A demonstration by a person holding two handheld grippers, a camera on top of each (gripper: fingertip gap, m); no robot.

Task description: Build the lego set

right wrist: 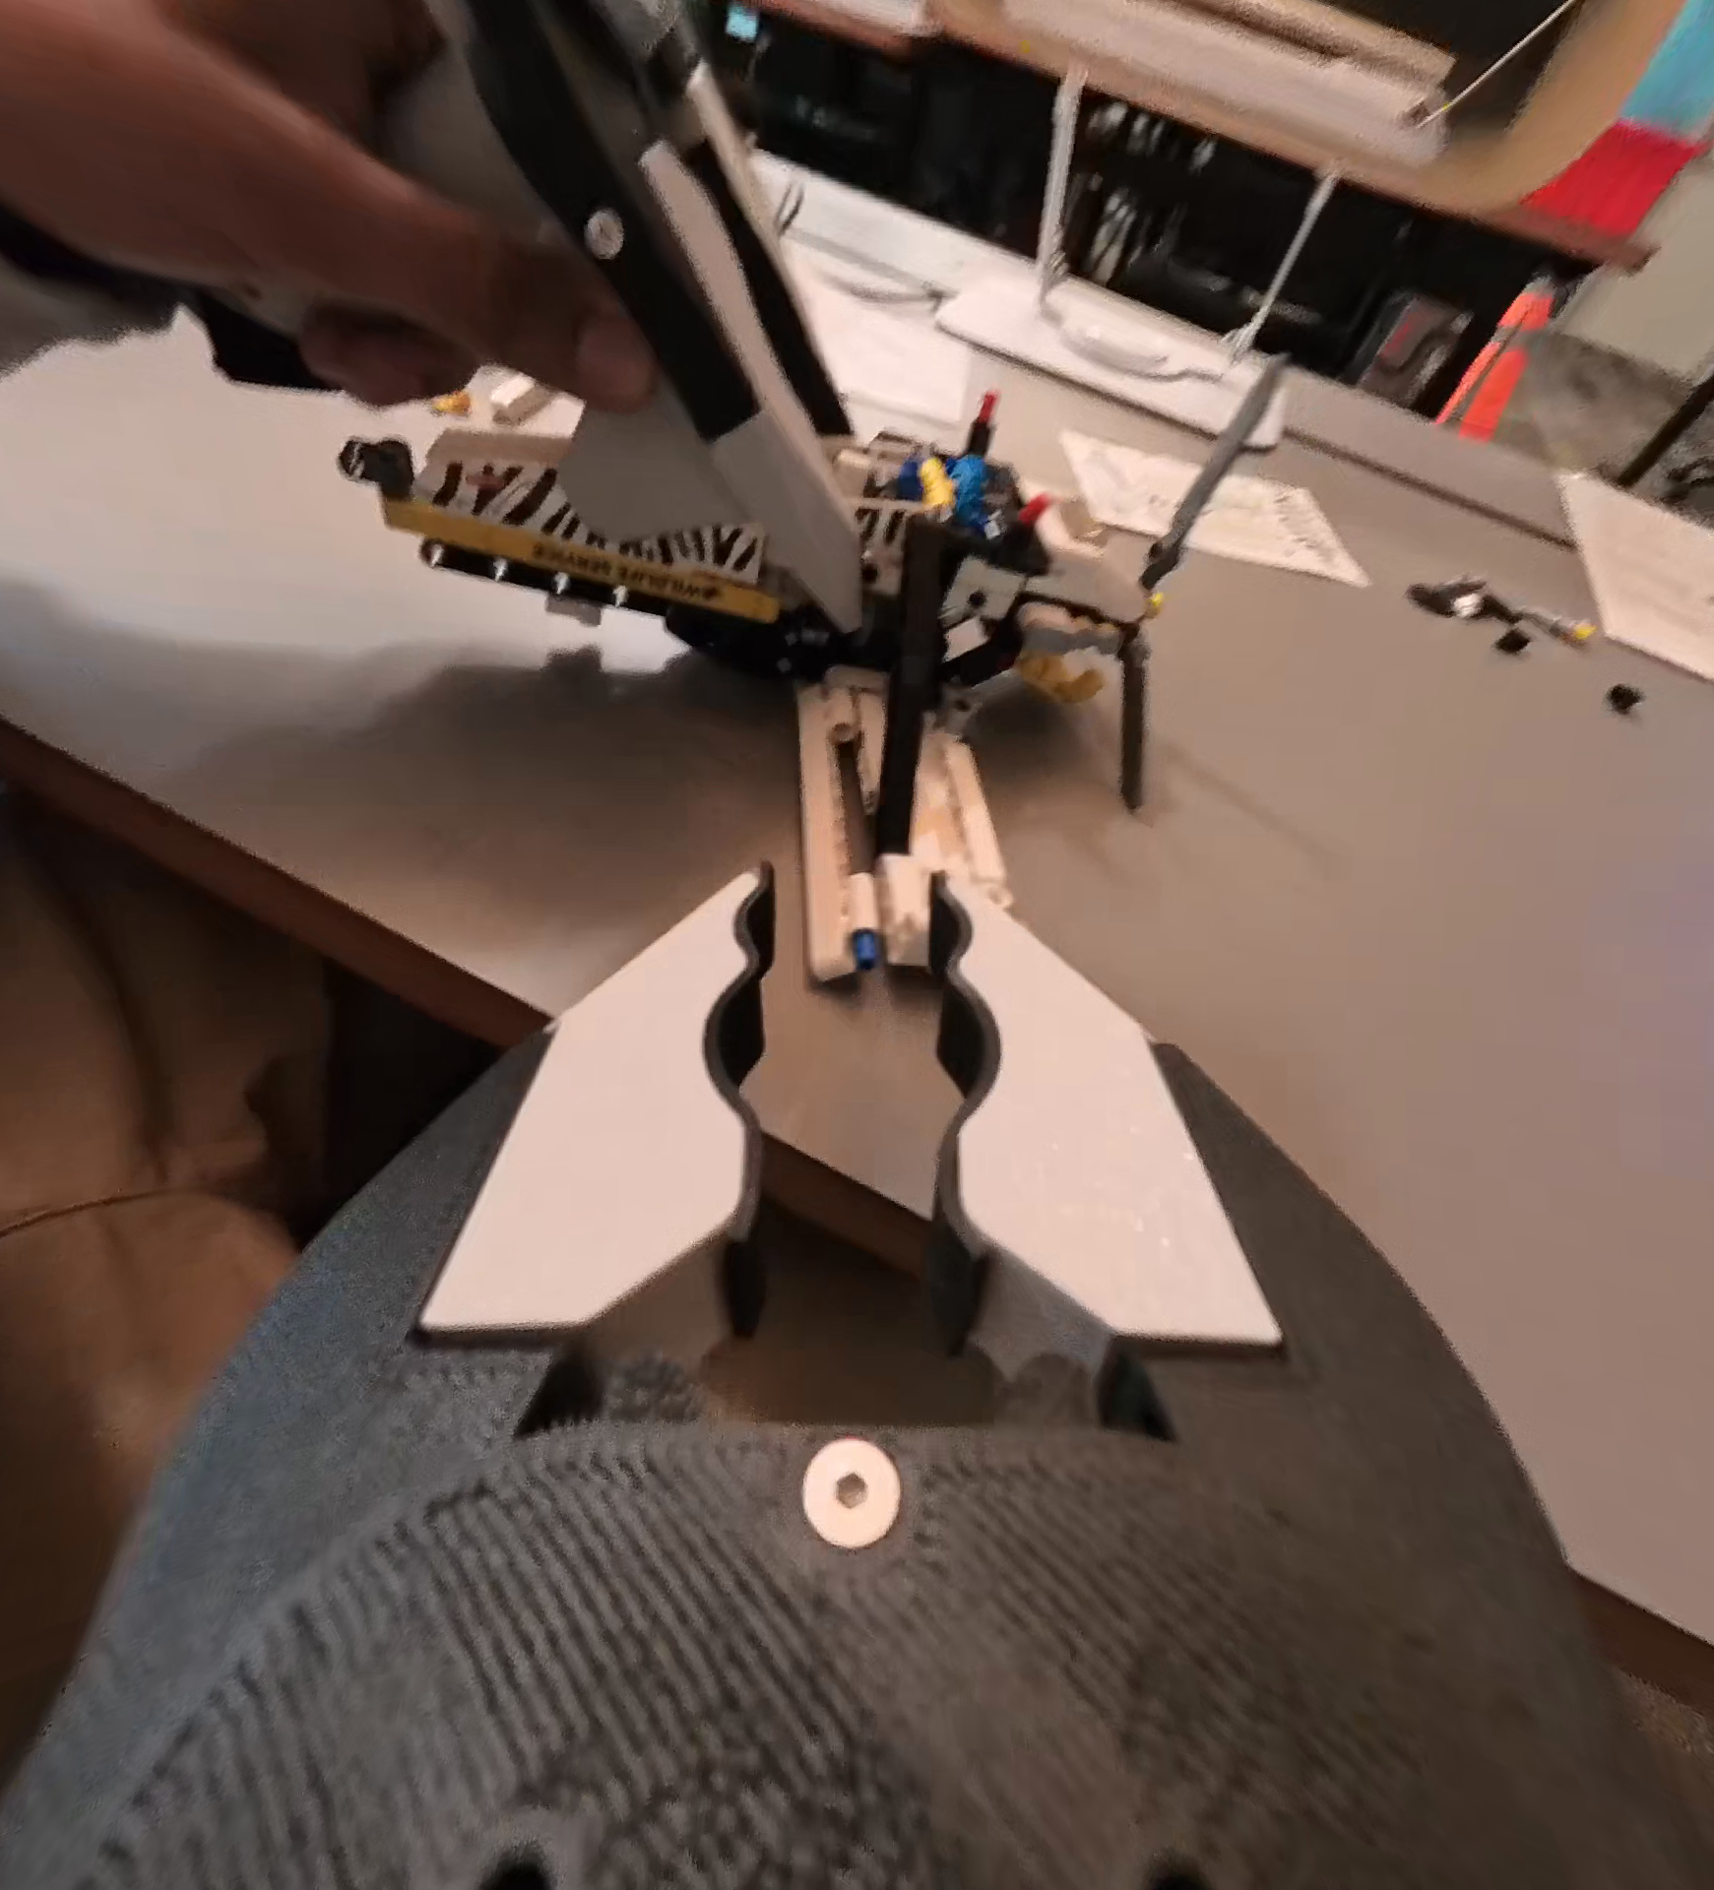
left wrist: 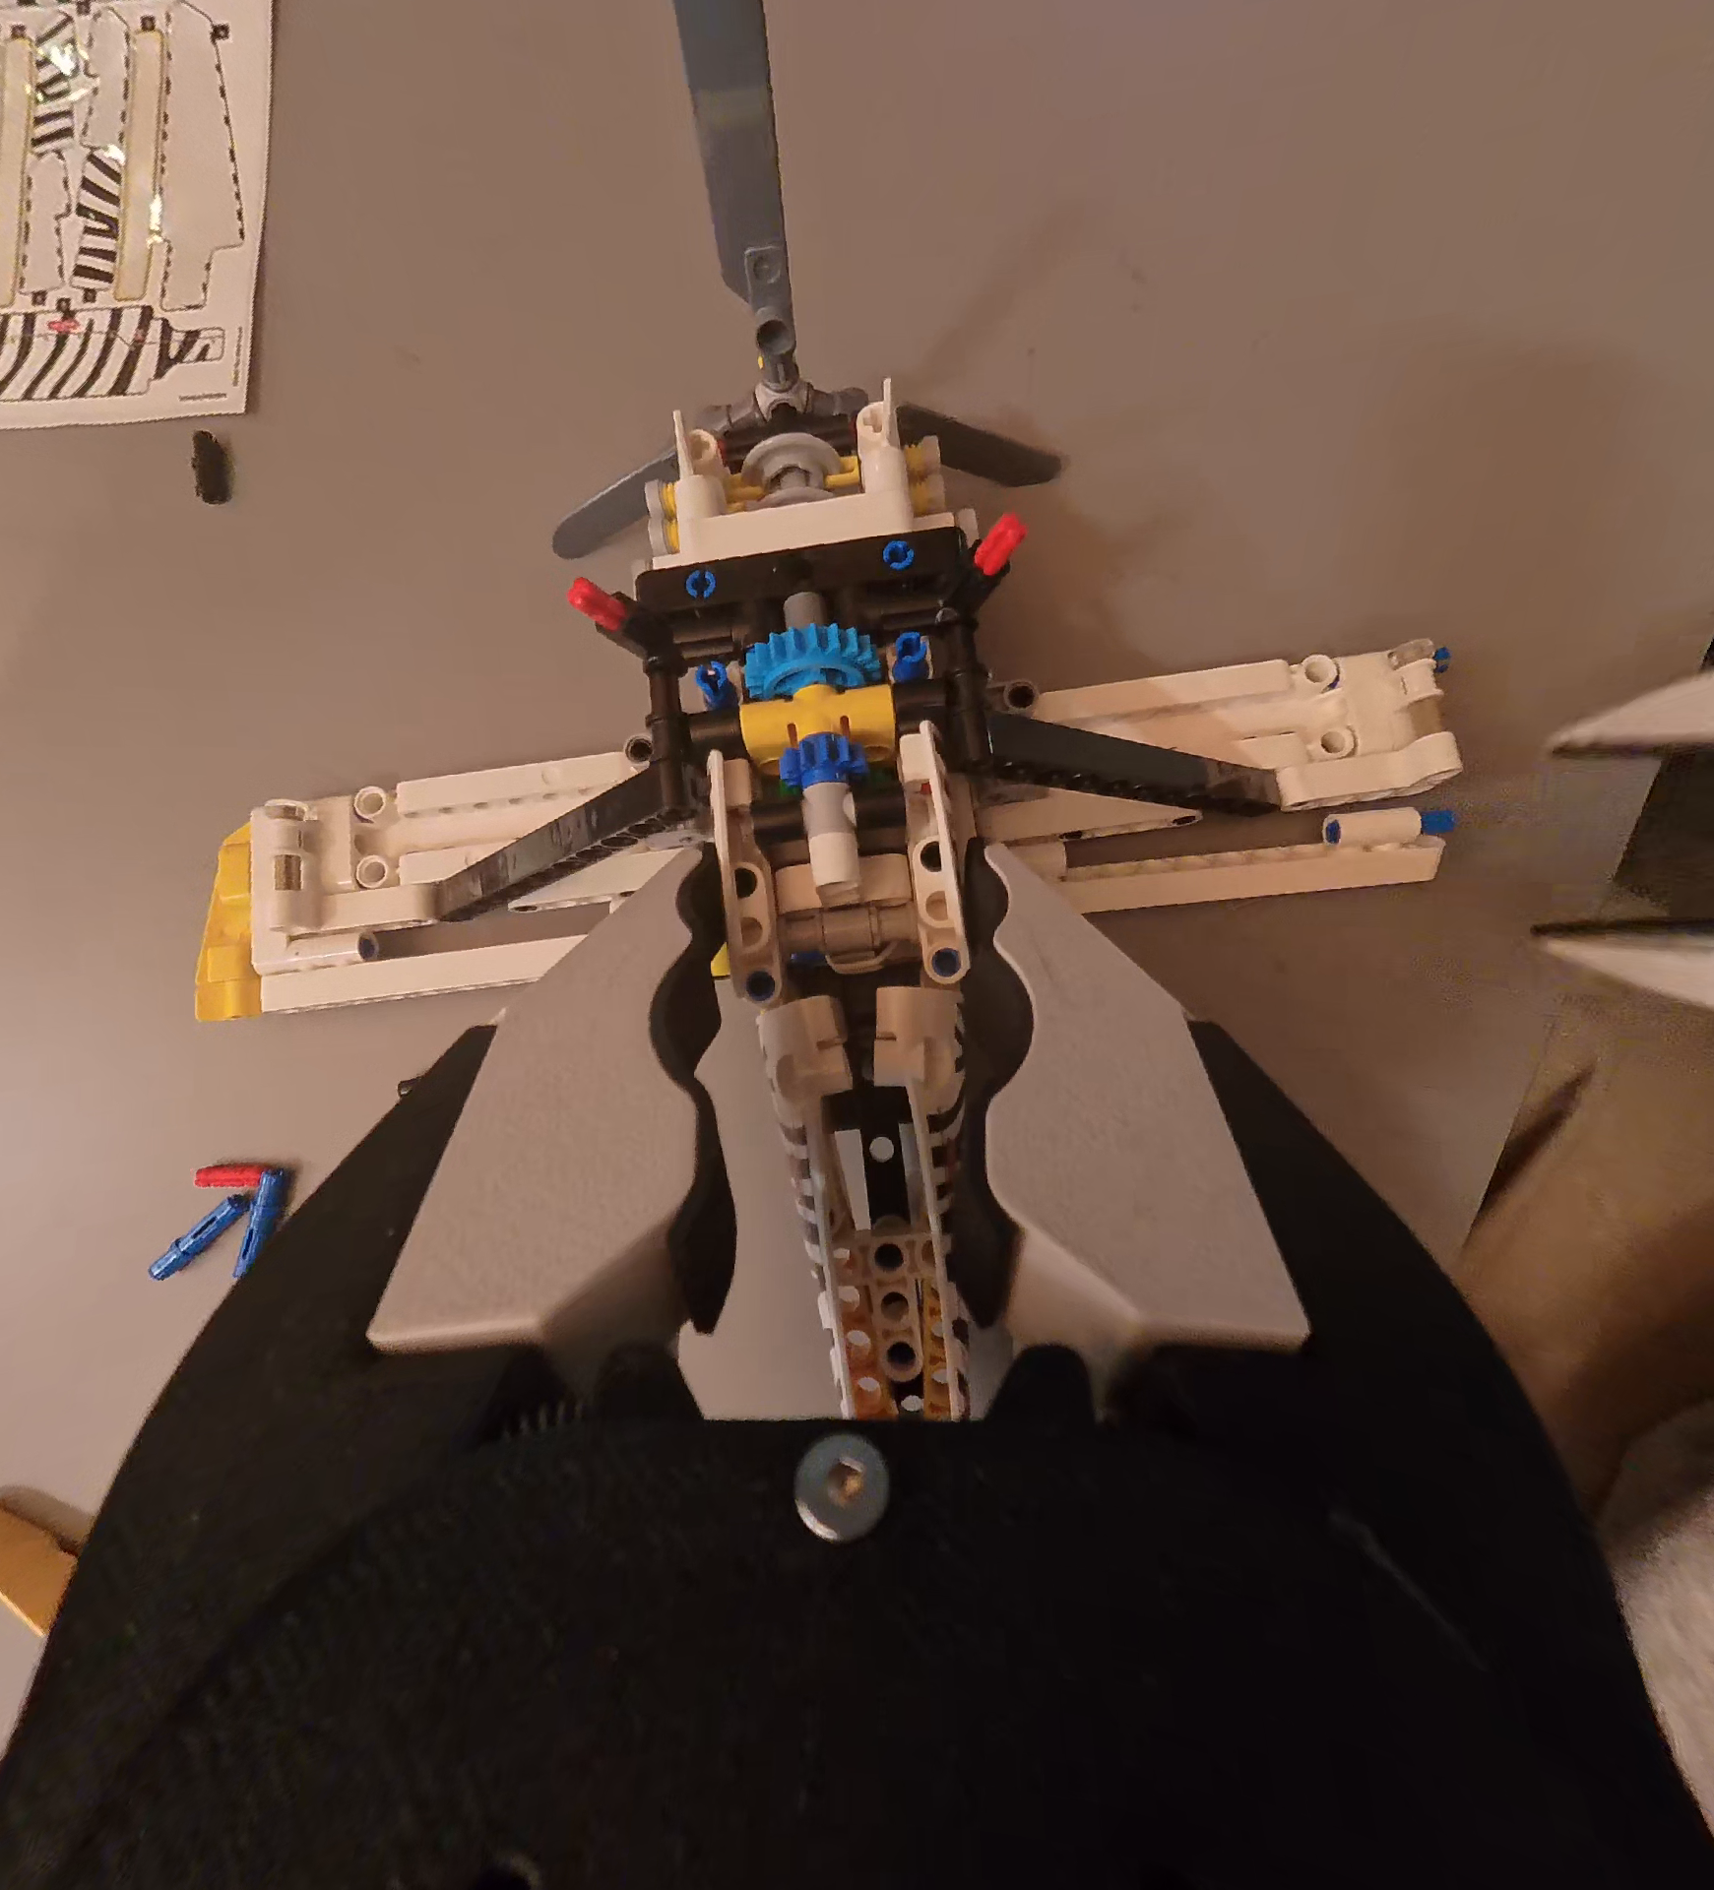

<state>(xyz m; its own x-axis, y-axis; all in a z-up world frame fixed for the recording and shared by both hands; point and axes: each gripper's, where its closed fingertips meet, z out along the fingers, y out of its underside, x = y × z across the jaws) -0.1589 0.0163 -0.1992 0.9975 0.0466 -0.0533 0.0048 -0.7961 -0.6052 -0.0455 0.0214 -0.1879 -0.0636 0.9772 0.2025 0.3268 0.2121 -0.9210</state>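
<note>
Closest to the left wrist camera, the left gripper [left wrist: 840,880] has its fingers clenched on the tail boom of the lego plane [left wrist: 812,716], which lies on the grey table [left wrist: 1241,307] with both white wings spread flat; to its left loose blue and red pins [left wrist: 218,1212] lie beside the gripper body, and a sticker sheet [left wrist: 85,205] sits at the far corner; moving right, the right gripper [right wrist: 852,900] hangs released at the table edge, fingers apart and empty, just short of the right wing tip [right wrist: 873,920]. My worry: the grip is far back on the tail, so any twist could pop the wing struts or the propeller [left wrist: 740,153]; a careless approach from the right could knock the wing or snap its blue pin.
</note>
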